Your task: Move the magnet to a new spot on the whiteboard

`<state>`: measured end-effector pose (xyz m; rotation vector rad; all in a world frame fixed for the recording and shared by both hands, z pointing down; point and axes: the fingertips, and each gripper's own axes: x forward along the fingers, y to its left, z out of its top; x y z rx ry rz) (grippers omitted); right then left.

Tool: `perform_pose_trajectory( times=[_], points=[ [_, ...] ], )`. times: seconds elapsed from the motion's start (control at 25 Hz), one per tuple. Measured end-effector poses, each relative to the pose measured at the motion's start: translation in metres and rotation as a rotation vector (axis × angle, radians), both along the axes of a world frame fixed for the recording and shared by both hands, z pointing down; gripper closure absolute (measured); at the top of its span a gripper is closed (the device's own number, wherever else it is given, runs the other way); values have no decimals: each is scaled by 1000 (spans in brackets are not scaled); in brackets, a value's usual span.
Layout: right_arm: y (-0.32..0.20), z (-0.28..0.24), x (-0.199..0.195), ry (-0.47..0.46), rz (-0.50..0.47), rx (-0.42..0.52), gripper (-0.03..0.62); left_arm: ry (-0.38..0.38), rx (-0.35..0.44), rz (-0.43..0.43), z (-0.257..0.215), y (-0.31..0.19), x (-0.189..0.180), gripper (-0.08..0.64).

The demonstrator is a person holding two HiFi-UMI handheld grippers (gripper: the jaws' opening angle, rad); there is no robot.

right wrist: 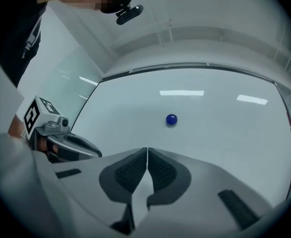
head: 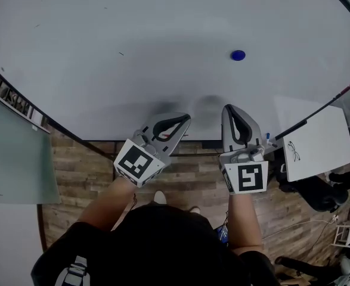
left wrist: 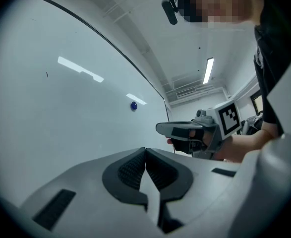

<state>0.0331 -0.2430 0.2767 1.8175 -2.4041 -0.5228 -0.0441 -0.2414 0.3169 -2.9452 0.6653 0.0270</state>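
1. You are holding the left gripper (head: 185, 118) and right gripper (head: 229, 108) side by side before the whiteboard (head: 103, 34), each with its jaws pressed together on nothing.
2. The magnet (head: 238, 55), a small blue button, is sitting on the board beyond the right gripper, apart from both tips.
3. It is looking light, hard and smooth. You are likely needing to pinch its rim from opposite sides, since the slick dome may slip as the board's pull resists.
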Motion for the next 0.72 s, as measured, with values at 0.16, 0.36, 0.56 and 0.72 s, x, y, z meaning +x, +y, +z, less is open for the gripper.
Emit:
perform_pose_trajectory(
  times=[0.16, 0.36, 0.56, 0.72],
  points=[
    [-12, -28, 7, 7, 10, 95, 573, 11, 17, -39, -10, -8, 7, 555],
    [-15, -53, 20, 16, 45, 227, 561, 28, 53, -88, -23, -5, 16, 555],
    [-27, -72, 18, -7, 39, 297, 536, 41, 84, -148, -28, -11, 17, 555],
    [-36, -82, 22, -2, 48, 343, 503, 30, 97, -173, -31, -14, 17, 555]
  ],
)
